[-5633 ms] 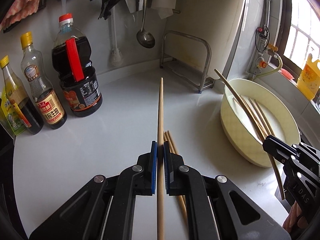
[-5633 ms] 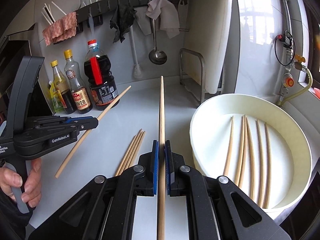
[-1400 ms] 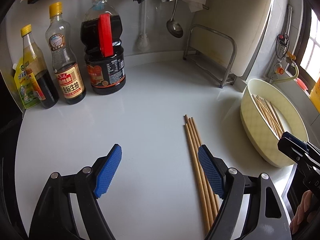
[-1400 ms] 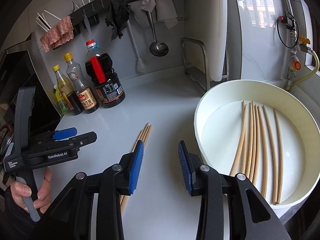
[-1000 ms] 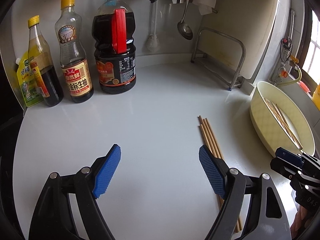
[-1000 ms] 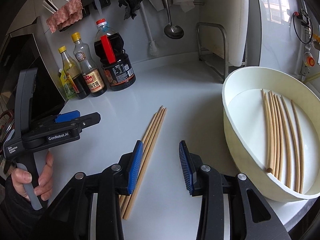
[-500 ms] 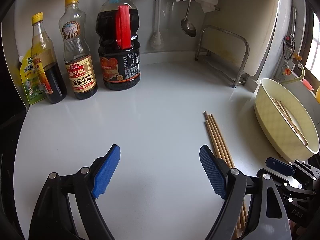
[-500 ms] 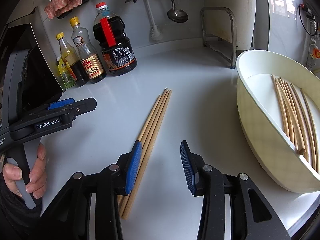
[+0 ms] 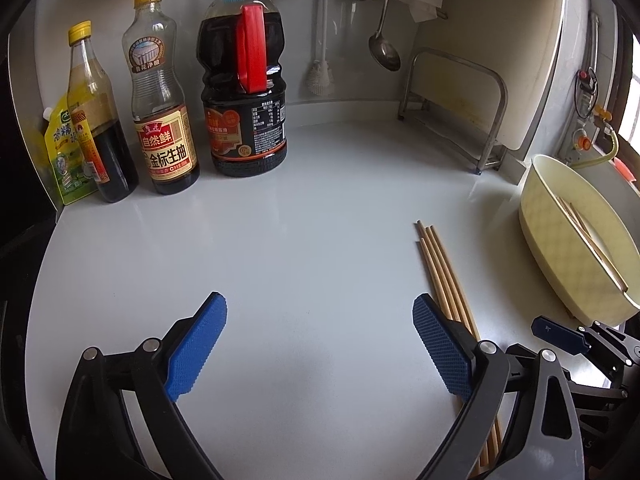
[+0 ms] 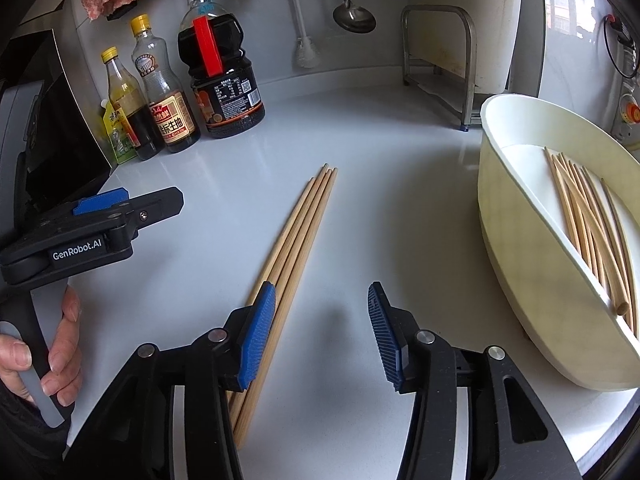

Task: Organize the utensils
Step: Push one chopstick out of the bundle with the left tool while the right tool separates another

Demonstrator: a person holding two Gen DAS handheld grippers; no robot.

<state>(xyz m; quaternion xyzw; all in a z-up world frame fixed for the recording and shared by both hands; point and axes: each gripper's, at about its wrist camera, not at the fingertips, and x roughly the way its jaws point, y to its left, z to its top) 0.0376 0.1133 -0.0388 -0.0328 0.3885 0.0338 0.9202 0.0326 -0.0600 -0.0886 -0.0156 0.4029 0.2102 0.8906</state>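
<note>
My left gripper (image 9: 319,344) is opening wide over bare worktop (image 9: 320,240); my right gripper (image 10: 322,330) is opening too, empty. Four chopsticks (image 10: 304,232) lie left of the basin (image 10: 516,264) (only my right view shows more chopsticks inside).

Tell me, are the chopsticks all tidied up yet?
Not yet. Some chopsticks already lie in the white basin. Both tongs, left and right, are empty and opening. The chopsticks on the counter look still to go.
</note>
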